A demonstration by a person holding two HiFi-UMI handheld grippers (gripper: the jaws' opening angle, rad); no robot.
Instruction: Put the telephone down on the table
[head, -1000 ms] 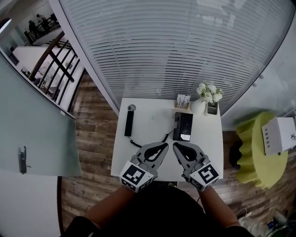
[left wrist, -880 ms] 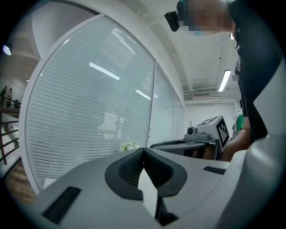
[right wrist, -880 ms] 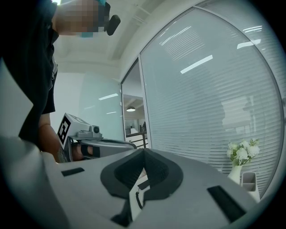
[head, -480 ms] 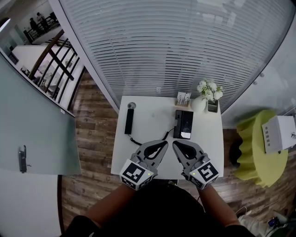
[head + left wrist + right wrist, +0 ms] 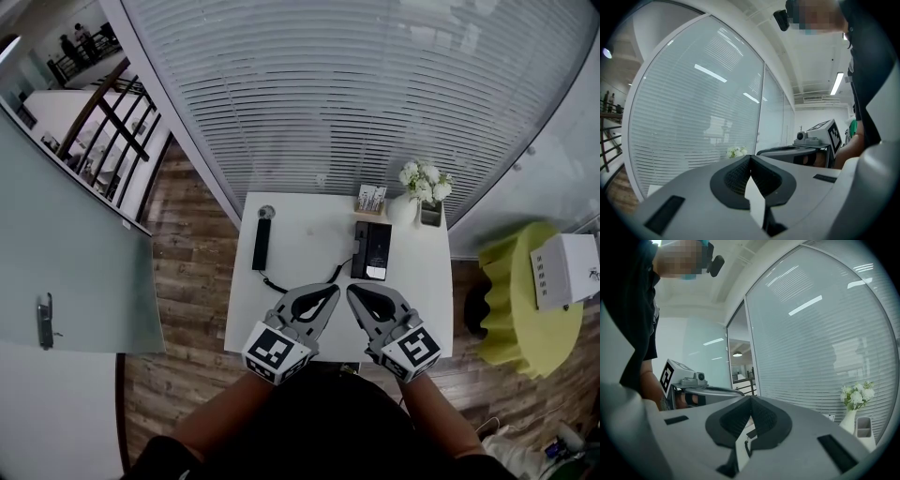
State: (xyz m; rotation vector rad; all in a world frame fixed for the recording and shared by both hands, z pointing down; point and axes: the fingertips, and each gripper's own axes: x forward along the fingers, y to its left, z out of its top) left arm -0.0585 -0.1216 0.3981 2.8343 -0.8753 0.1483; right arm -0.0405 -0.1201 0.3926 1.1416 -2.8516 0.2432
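Wood-plank flooring [image 5: 187,281] surrounds a small white table [image 5: 309,225] set against a curved glass wall with lowered blinds [image 5: 356,94]. Contents, left to right:

1. Frosted glass door [image 5: 75,272], far left, with a metal handle [image 5: 44,323]. A stair railing [image 5: 122,131] shows beyond it.
2. Telephone handset [image 5: 262,246], black. It lies flat on the table's left part, lengthwise toward the glass wall, well apart from its base.
3. Cord [image 5: 274,286], black. It leaves the handset's near end and passes behind the gripper tips toward the base.
4. Left gripper [image 5: 330,295], held over the table's near edge. Its jaws are pressed together with nothing between them, as its own view confirms. The marker cube sits at its rear.
5. Right gripper [image 5: 356,292], just beside the left one, tips nearly meeting. Its jaws are likewise closed and empty.
6. Telephone base [image 5: 371,253], black, on the table's right part, beyond the right gripper.
7. Card holder [image 5: 371,201], at the far edge of the table.
8. White vase [image 5: 403,212] with white flowers [image 5: 424,186], at the far right corner.
9. Small square container [image 5: 430,218], just beside the vase.
10. Yellow-green round stand [image 5: 511,309], off the table to the right, bearing a white box [image 5: 562,272].
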